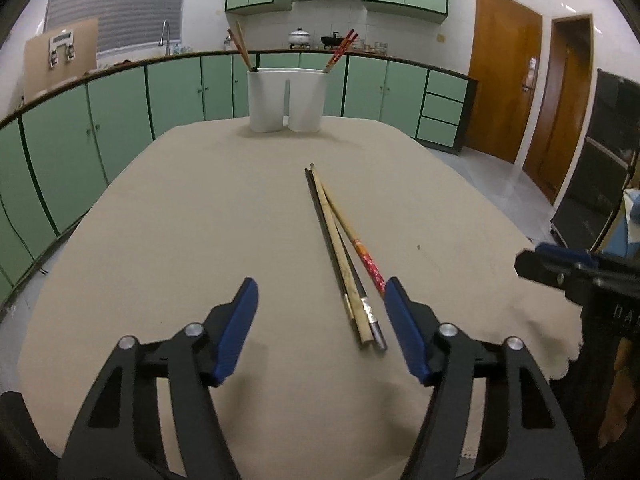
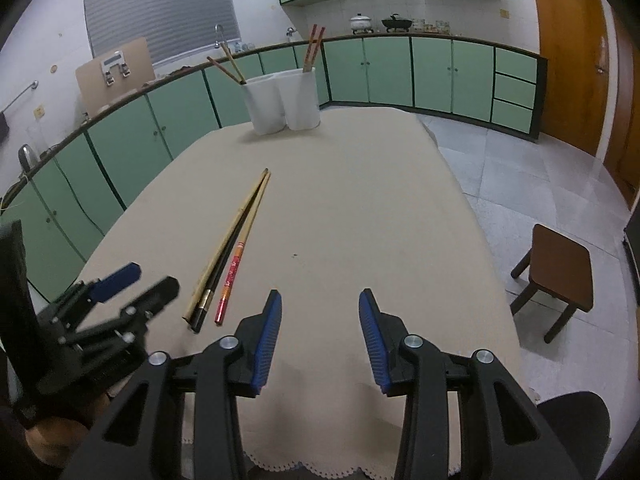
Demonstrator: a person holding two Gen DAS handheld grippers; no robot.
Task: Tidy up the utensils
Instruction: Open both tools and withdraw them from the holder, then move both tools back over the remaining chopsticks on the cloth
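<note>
The chopsticks (image 1: 344, 256) lie in a loose bundle on the beige surface (image 1: 200, 220), near our edge, thick ends toward us: one pale bamboo, one dark with a metal band, one with a red patterned end. We judge they wait to be sorted into the white holder (image 1: 286, 98) at the far end, where other pairs already stand. Our left gripper (image 1: 320, 312) hovers with fingers wide apart around their ends, touching nothing; the right gripper (image 2: 320, 320) is half open and empty, just beside.
</note>
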